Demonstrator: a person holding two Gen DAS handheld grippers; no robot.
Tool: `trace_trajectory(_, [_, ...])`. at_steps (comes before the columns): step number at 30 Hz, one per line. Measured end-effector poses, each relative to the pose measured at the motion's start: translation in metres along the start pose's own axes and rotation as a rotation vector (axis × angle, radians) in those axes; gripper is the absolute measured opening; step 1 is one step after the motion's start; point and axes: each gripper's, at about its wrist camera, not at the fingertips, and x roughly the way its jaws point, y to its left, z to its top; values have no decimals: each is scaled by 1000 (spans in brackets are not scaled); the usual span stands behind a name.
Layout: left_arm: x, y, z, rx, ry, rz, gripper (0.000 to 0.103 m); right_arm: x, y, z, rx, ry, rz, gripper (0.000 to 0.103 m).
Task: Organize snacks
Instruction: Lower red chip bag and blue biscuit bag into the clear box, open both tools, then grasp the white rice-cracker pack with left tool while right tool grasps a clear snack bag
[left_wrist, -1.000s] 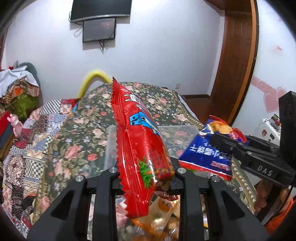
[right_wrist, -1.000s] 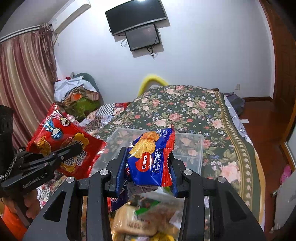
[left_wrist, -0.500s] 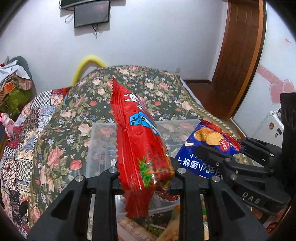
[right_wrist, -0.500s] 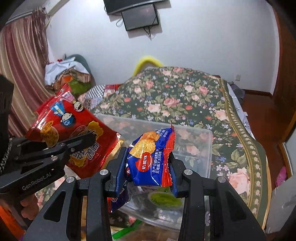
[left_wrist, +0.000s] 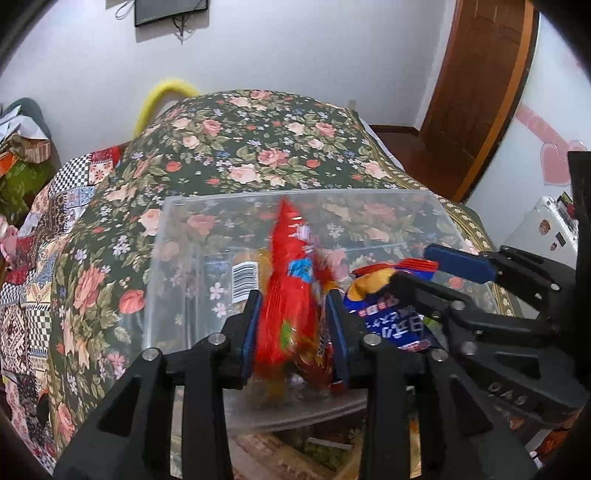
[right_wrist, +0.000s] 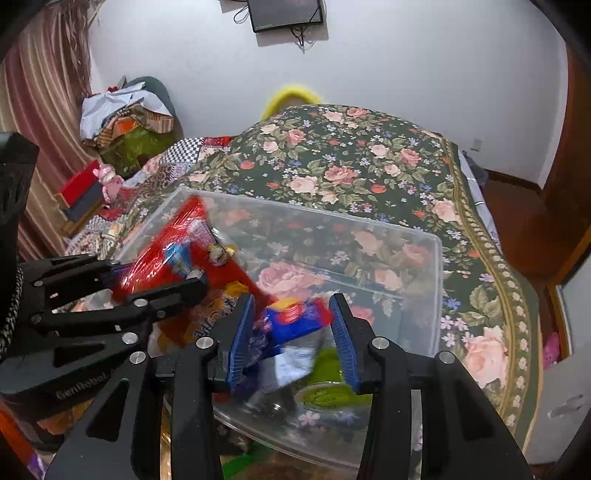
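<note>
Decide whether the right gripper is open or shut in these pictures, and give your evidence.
Open. The right gripper's blue pads stand well apart, with gaps either side of the blurred blue snack bag, which sits over the clear plastic bin.

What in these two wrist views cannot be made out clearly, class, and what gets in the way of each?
- Red snack bag, left wrist view: motion blur smears its print.
- Blue snack bag, right wrist view: blurred, so whether the pads touch it is unclear.
- Clear bin, both views: near rim hidden behind the grippers.
- Green-lidded item, right wrist view: partly covered, unidentifiable.
</note>
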Motion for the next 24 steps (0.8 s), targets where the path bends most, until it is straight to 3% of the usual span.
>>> trace_trajectory(3, [-10,7,-3,-26,-26,18,51,-9,-2,-1,-5,-11,-7,43])
trace_trajectory(9, [-40,5,-10,-7,-80,48,60,-37,-2,-6,-23,-62,-16,53])
trace_trajectory(15, [-74,-7,-27,45,-126,63,65,-65,-2,-18,-20,-94,1,56])
trace_trajectory(24, [-99,-20,-59,50,-128,18,67,-100,-7,-49,-6,-119,-1,65])
